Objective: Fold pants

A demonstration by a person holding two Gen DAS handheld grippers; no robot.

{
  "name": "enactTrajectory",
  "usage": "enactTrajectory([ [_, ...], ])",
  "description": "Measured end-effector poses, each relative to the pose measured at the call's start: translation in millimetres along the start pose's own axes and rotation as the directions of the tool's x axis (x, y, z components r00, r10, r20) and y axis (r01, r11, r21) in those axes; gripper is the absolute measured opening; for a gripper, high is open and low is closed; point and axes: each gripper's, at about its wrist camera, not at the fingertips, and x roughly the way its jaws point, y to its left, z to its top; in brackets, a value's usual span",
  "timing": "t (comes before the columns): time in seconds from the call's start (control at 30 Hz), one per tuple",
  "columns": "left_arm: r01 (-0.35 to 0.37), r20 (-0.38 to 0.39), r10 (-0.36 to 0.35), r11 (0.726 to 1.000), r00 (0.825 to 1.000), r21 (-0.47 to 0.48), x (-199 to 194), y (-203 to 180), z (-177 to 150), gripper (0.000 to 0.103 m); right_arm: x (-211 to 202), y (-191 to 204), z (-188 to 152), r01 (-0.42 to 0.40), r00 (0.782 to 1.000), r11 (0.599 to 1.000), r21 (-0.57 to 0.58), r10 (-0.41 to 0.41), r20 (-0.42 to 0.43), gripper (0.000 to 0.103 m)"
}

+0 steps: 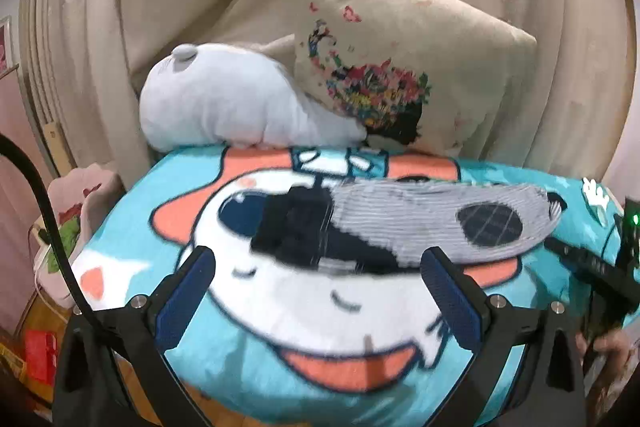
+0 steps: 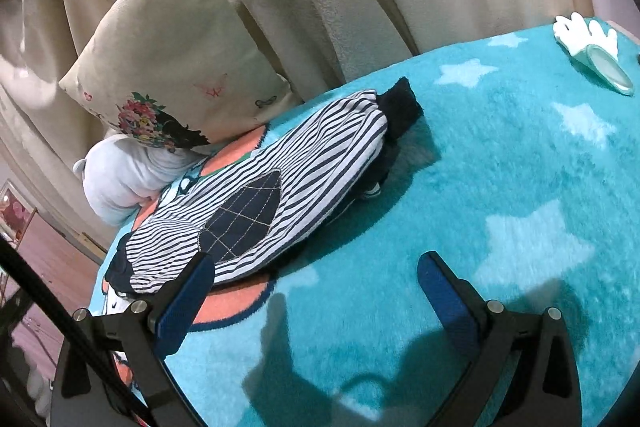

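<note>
Small striped pants (image 1: 404,223) (image 2: 276,183) with a dark quilted knee patch and dark navy cuffs lie in a long narrow shape on a turquoise cartoon blanket (image 1: 304,307) (image 2: 500,187). My left gripper (image 1: 316,267) hovers open in front of the pants' dark end, with nothing between its blue pads. My right gripper (image 2: 316,271) is open too, its left finger (image 2: 188,291) close by the pants' near edge and its right finger over bare blanket. In the left wrist view the right gripper's black body (image 1: 592,267) shows at the right edge.
A grey plush toy (image 1: 236,103) (image 2: 124,175) and a beige floral cushion (image 1: 404,63) (image 2: 160,47) rest against beige curtains at the far side. A white and mint object (image 2: 592,47) lies on the blanket at the far right. Clutter sits left of the bed.
</note>
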Motion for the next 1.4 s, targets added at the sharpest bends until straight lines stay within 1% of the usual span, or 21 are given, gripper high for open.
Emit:
enactTrajectory([
  [0.17,-0.001,-0.038,0.002,1.000,0.999,0.014,-6.2,8.1,-24.6,0.102,-2.4,0.9,-2.6,0.002,1.000,1.000,0.001,-0.002,0.004,0.102],
  [0.27,0.005,-0.047,-0.004,1.000,0.999,0.017,-3.4,12.5,-28.6,0.102,-2.0,0.9,-2.4,0.007,1.000,1.000,-0.003,-0.007,0.003,0.102],
  [0.43,0.020,-0.066,-0.020,1.000,0.998,-0.005,7.5,18.6,-31.6,0.102,0.2,4.6,-0.8,0.030,1.000,0.999,-0.016,-0.030,-0.006,0.102],
  [0.53,0.031,-0.080,-0.032,0.999,0.996,-0.007,13.9,23.2,-33.0,0.102,0.2,5.0,-0.4,0.025,1.000,1.000,-0.011,-0.025,-0.003,0.102],
  [0.63,0.028,-0.086,-0.029,0.999,0.996,-0.021,23.5,31.3,-31.7,0.102,1.2,5.0,0.4,0.027,1.000,1.000,-0.011,-0.027,-0.003,0.102],
  [0.73,0.037,-0.111,-0.041,0.999,0.993,-0.035,37.5,37.6,-30.7,0.102,2.3,5.6,0.3,0.038,0.999,0.999,-0.019,-0.038,-0.007,0.102],
  [0.83,0.049,-0.132,-0.052,0.999,0.990,-0.022,50.5,41.0,-29.7,0.102,4.7,8.0,0.7,0.059,0.998,0.998,-0.034,-0.060,-0.015,0.102],
  [0.97,0.056,-0.141,-0.058,0.998,0.988,-0.015,63.2,45.4,-24.8,0.102,8.2,12.3,0.8,0.092,0.995,0.994,-0.060,-0.094,-0.027,0.102],
  [1.1,0.062,-0.155,-0.063,0.998,0.986,-0.014,74.8,48.2,-20.6,0.102,8.6,11.7,0.9,0.085,0.996,0.995,-0.053,-0.086,-0.024,0.102],
  [1.3,0.041,-0.175,-0.044,0.999,0.984,-0.023,84.5,49.8,-17.2,0.102,7.4,9.9,-0.3,0.083,0.996,0.995,-0.048,-0.084,-0.022,0.102],
  [1.4,0.035,-0.182,-0.043,0.998,0.982,-0.044,85.4,54.4,-12.6,0.102,9.1,11.3,0.7,0.101,0.994,0.993,-0.060,-0.104,-0.035,0.103],
])
